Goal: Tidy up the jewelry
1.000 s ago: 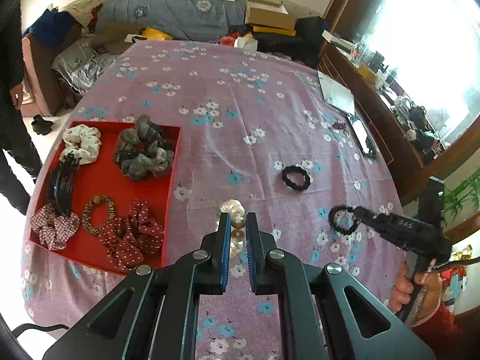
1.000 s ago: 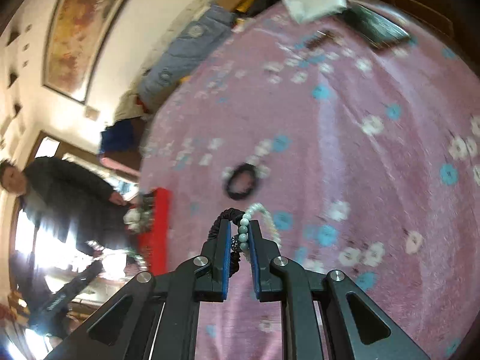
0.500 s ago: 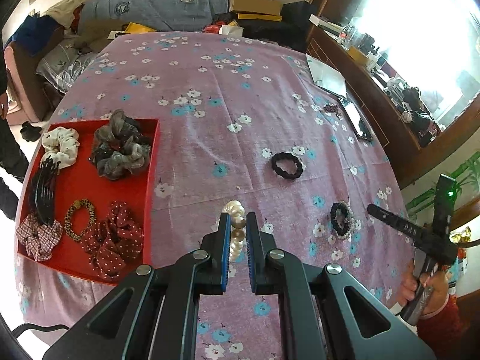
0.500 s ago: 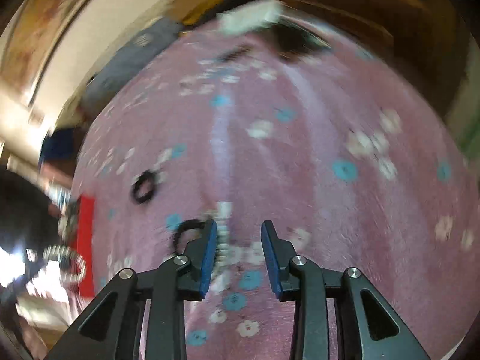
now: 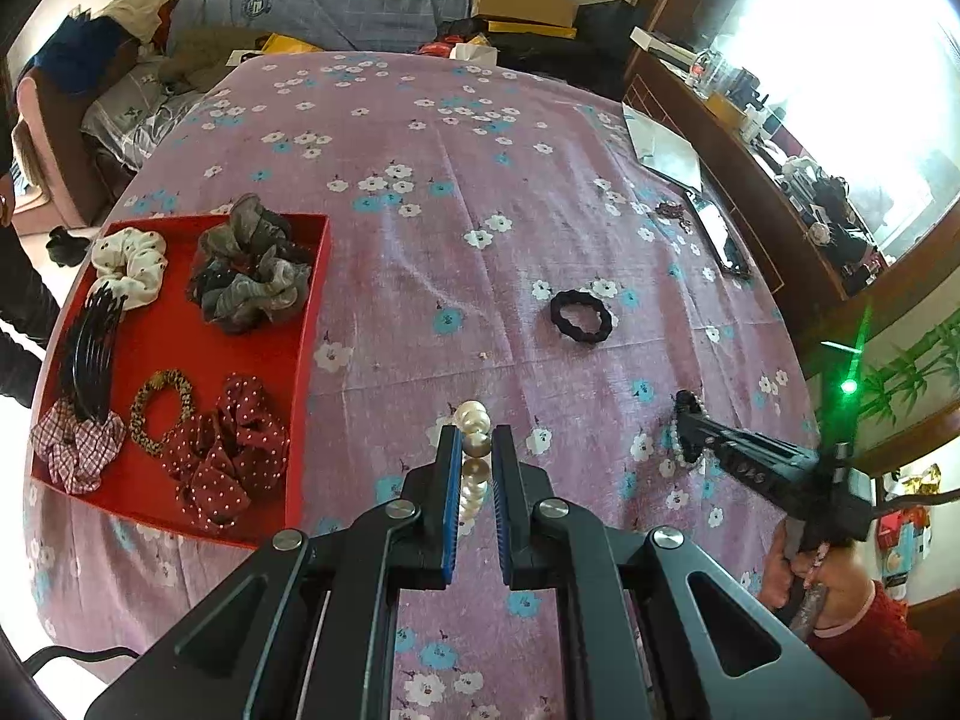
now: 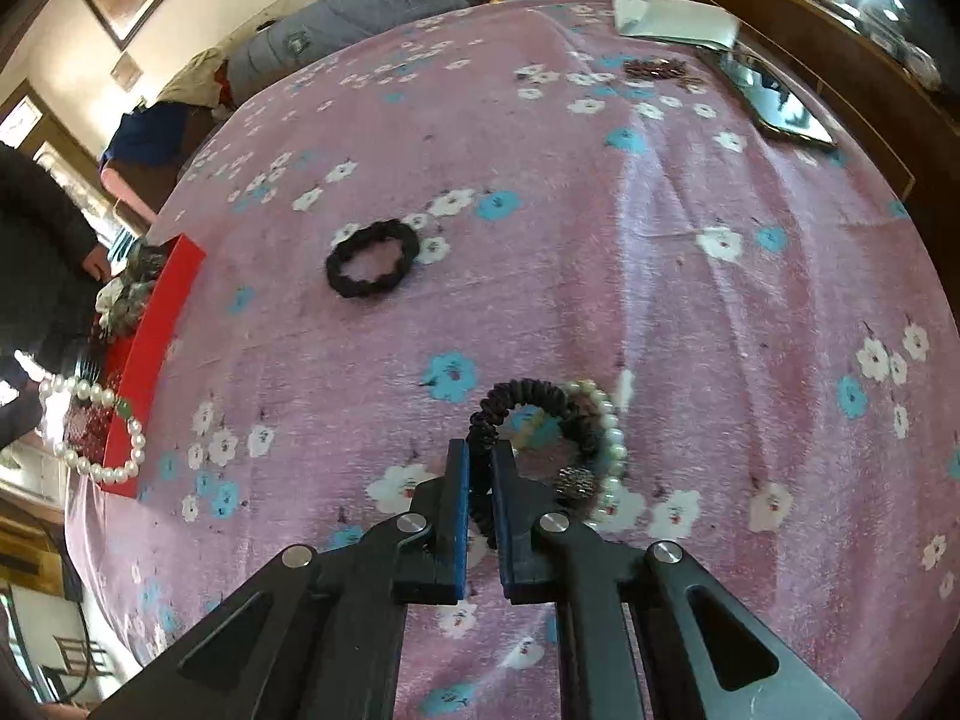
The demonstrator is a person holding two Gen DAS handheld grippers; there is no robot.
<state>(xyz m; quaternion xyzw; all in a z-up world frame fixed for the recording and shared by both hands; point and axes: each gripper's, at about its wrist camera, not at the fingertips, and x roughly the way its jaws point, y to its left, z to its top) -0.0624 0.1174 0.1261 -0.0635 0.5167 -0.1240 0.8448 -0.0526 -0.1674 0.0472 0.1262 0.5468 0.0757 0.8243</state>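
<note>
Right gripper (image 6: 478, 471): fingers have just been closing and now clamp the black coil of a hair tie (image 6: 543, 420) with a pearl strand along one side; the tie lies on the flowered bedspread (image 6: 690, 300). Left gripper (image 5: 477, 462): fingers together on a pearl bracelet (image 5: 473, 450), held above the bedspread just beside the red tray (image 5: 309, 324). A plain black hair tie (image 5: 581, 316) lies beyond the bracelet, well apart from the tray. The tray holds scrunchies (image 5: 249, 270) and a black comb (image 5: 90, 354).

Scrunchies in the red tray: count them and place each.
4: white at the far left corner, grey far right, checked near left, dotted red near right. None seems hidden.
</note>
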